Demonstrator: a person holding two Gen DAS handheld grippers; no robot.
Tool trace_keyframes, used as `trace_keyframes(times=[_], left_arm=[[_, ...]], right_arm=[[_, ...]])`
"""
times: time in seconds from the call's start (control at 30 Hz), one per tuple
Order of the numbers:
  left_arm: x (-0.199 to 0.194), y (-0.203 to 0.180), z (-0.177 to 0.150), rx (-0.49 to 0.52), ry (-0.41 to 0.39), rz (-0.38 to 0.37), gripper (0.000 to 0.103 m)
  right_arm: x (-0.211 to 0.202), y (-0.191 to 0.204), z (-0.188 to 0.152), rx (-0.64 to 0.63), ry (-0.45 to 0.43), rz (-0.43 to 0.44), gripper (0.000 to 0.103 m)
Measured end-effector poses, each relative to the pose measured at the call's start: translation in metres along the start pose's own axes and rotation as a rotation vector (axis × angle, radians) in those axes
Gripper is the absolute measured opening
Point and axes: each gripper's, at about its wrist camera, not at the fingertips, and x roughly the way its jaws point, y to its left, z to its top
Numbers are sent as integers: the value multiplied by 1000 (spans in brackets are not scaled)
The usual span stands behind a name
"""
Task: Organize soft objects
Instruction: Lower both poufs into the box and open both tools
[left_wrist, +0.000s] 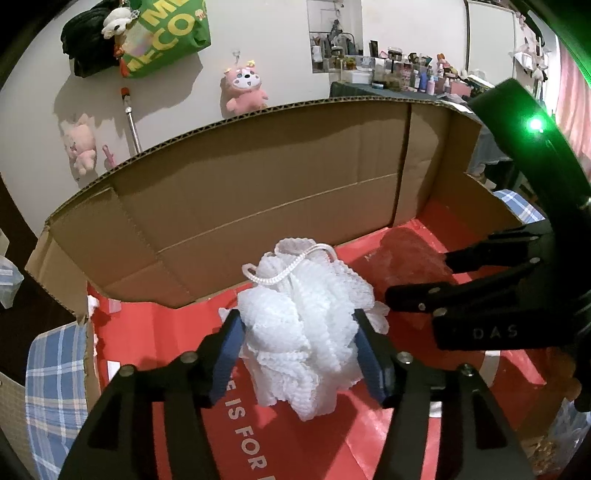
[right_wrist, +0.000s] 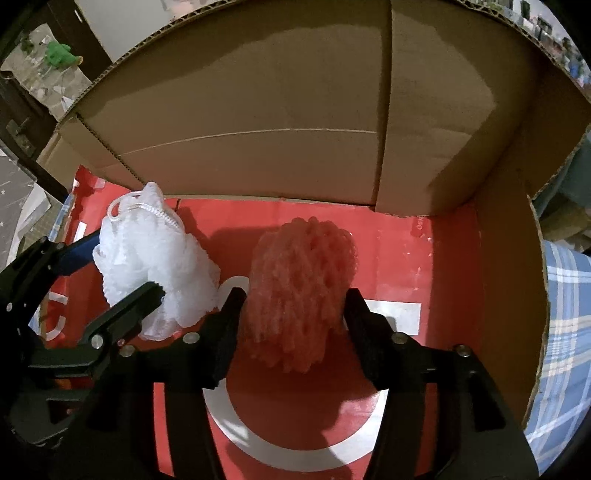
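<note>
Two loofahs (right_wrist: 159, 258), cardboard box wall (right_wrist: 258, 110) behind

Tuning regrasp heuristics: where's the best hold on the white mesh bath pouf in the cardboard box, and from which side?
Grip the white mesh bath pouf across its bunched middle, coming down from above, as the left gripper sits now with its jaws straddling it. The ruffled ball is soft and compresses evenly, and the cardboard box wall blocks the far side. The white cord loop on top is thin and floppy, a poorer target.
</note>
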Motion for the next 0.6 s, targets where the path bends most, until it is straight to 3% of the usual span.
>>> trace_keyframes(times=[0.13, 0.33, 0.6], left_arm=[[0, 2, -2, -6, -1, 9, 68], [-1, 4, -4, -13, -1, 30, 77], [-17, 9, -7, -49, -29, 66, 91]], right_arm=[[-2, -5, 1, 8, 4, -3, 54], [-9, -8, 1, 10, -4, -23, 64], [-43, 4, -9, 15, -55, -37, 65]])
